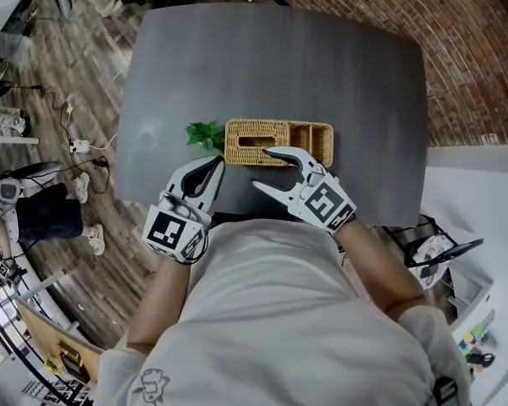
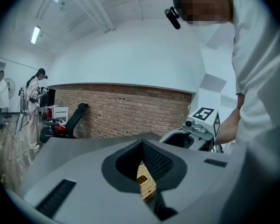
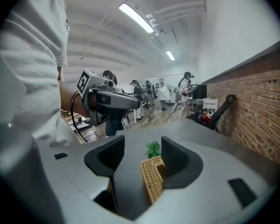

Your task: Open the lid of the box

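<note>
My left hand-held gripper (image 1: 215, 162) was pressed together, holding nothing, above the near bench (image 1: 279, 66) edge. My right hand-held gripper (image 1: 261, 168) stood spread, with the near edge of the wicker box (image 1: 275, 134) between its jaws, not pinched. Just beside the box lay a green plant (image 1: 205, 134).

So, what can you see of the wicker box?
The box is tan woven wicker, long and low, flat on the table. Left part: a slotted lid, closed; right part: open compartments. A plant sits beside its left end. Its front edge lies between the open jaws of the right gripper.
</note>
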Demonstrator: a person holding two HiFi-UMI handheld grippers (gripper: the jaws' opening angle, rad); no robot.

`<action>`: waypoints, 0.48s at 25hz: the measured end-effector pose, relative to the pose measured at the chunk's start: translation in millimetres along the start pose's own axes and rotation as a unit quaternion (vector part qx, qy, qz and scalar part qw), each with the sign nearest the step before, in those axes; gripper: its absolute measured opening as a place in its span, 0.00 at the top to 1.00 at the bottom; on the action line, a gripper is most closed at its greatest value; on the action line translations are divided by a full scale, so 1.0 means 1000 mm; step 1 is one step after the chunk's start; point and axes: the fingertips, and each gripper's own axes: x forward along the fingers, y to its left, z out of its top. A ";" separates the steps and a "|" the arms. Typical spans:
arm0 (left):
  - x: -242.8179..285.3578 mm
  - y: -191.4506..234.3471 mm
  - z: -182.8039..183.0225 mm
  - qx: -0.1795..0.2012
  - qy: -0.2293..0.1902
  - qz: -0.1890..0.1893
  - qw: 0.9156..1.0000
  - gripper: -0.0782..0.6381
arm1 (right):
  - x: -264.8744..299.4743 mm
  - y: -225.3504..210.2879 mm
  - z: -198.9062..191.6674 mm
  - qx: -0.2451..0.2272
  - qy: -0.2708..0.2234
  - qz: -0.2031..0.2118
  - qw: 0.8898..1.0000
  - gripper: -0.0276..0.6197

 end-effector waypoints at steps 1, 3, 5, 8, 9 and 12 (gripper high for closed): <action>0.001 0.000 -0.003 -0.001 0.001 -0.005 1.000 0.88 | 0.004 0.000 -0.005 0.002 0.011 0.005 1.000 0.58; 0.004 0.004 -0.011 -0.006 0.003 -0.007 1.000 0.88 | 0.015 0.001 -0.016 0.006 0.024 0.010 1.000 0.58; 0.006 0.011 -0.023 -0.018 0.008 -0.001 1.000 0.88 | 0.025 0.000 -0.027 0.008 0.036 0.016 0.999 0.58; 0.010 0.021 -0.040 -0.028 0.023 -0.002 0.999 0.88 | 0.039 -0.004 -0.045 0.010 0.060 0.021 0.998 0.58; 0.012 0.024 -0.046 -0.030 0.027 -0.002 0.999 0.88 | 0.043 -0.006 -0.051 0.010 0.070 0.021 0.997 0.57; 0.016 0.031 -0.061 -0.036 0.038 0.000 0.999 0.88 | 0.051 -0.012 -0.073 0.009 0.103 0.019 0.994 0.57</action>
